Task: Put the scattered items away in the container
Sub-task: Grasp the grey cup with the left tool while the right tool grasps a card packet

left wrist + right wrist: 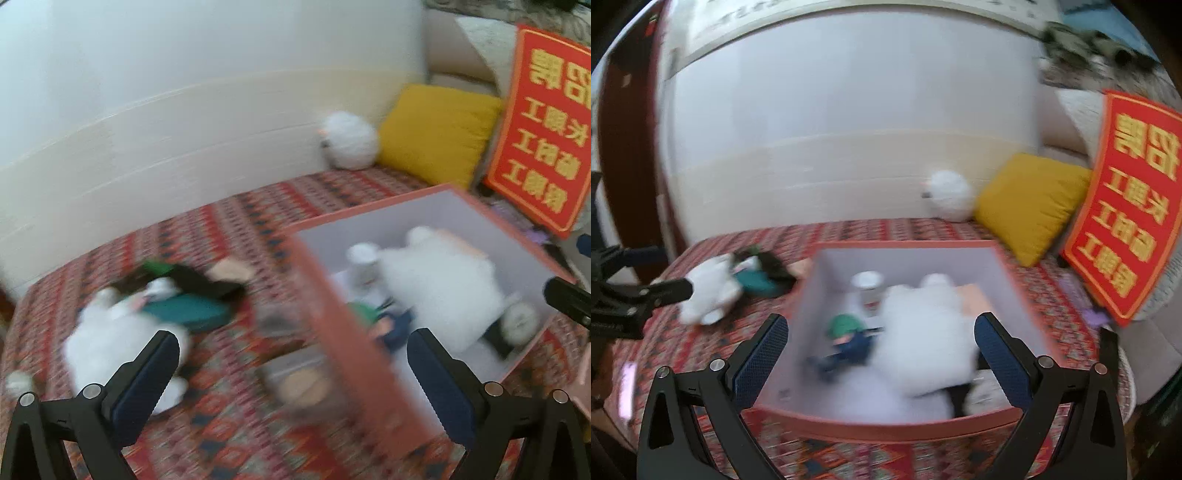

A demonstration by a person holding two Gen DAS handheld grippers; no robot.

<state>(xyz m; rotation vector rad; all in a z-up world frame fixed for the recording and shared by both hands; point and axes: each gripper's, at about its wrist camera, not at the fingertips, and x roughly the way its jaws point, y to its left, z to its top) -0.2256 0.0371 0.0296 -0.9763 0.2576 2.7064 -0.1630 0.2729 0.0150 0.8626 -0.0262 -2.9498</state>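
My left fingers [291, 363] stand wide apart and empty above the patterned bed [236, 221]; my right fingers [881, 349] are apart too, over the box [886, 424]. Inside it lie a big white plush [923, 347], a cup [868, 286] and a green-capped doll [849, 336]. Left of the box, a white plush [110, 339] rests against what looks like a teal pouch [188, 310], blurred.

Home: cushion [1030, 206], patterned bedspread [236, 229].
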